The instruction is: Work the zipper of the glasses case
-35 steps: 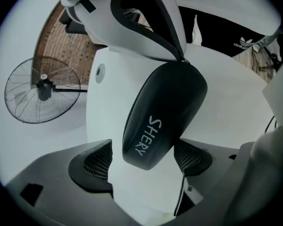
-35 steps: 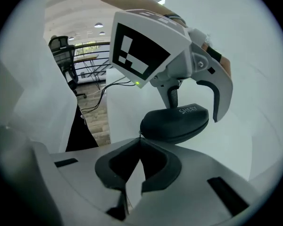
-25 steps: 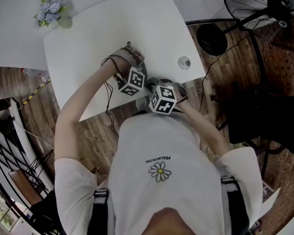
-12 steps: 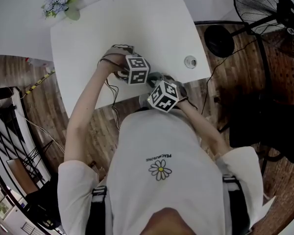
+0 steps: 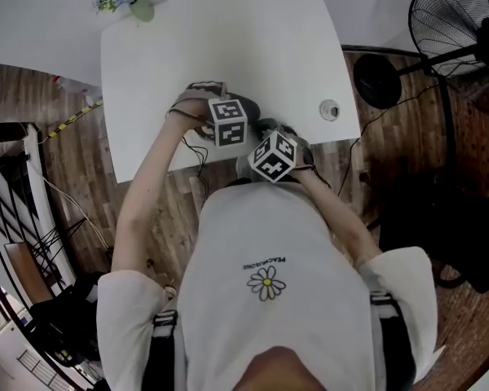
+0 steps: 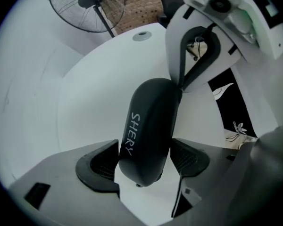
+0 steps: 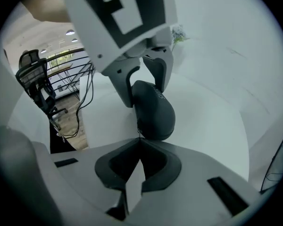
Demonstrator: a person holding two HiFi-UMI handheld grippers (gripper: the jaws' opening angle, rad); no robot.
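Black glasses case: lies on the white table close to its near edge, lettered side up, its long axis running from one gripper to the other.
Left gripper: clamped on the case body, one pad against each long side. Judged purpose: to anchor the case so that it does not slide when the zipper is pulled.
Right gripper: jaws fully together at the opposite, rounded end, tips on the seam. They appear to pinch the zipper pull, but the tab is small and barely resolved.
Opposed layout: holder at one end and puller at the other, which keeps the zip line taut between them.
Seam: no gap is visible, so the run is judged not yet far along.
Risk: the thin tab may slip from the closed tips.
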